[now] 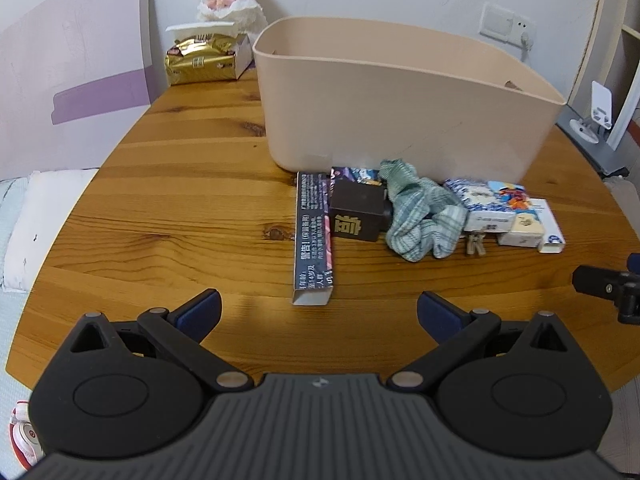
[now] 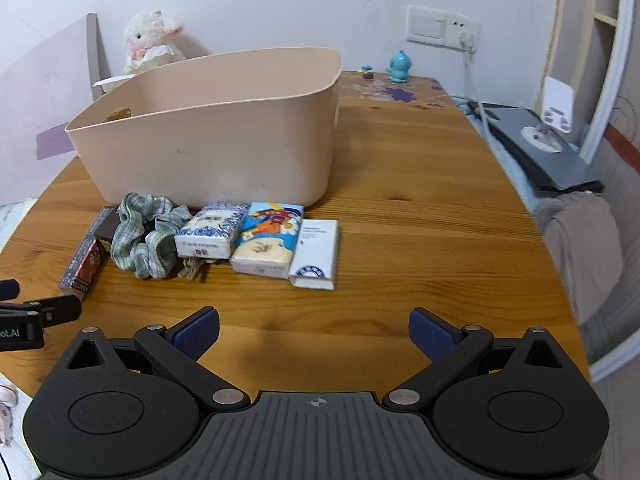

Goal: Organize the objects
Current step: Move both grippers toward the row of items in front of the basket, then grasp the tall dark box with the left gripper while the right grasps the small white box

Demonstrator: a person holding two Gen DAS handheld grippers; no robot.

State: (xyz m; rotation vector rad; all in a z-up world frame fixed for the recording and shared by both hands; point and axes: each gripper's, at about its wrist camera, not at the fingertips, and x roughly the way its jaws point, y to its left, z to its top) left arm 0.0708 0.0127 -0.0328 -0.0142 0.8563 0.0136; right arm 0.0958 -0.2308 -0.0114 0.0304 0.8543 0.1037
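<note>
Looking like nothing's sorted yet tbh: both the left gripper (image 1: 319, 312) & right gripper (image 2: 314, 330) hang wide open w/ nothing held, while the scrunchie (image 2: 144, 236), tissue packs (image 2: 240, 236) & boxes (image 1: 314, 240) sit on the table (image 2: 400, 220) just in front of the beige bin (image 2: 216, 140).

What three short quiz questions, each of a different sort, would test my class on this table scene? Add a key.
1. True or false: the beige bin stands behind the row of small things.
2. Which lies at the right end of the row? A) green scrunchie B) white box C) long dark box
3. Fill in: both the left gripper and the right gripper have their fingers ____.

Key: 1 true; 2 B; 3 open.
</note>
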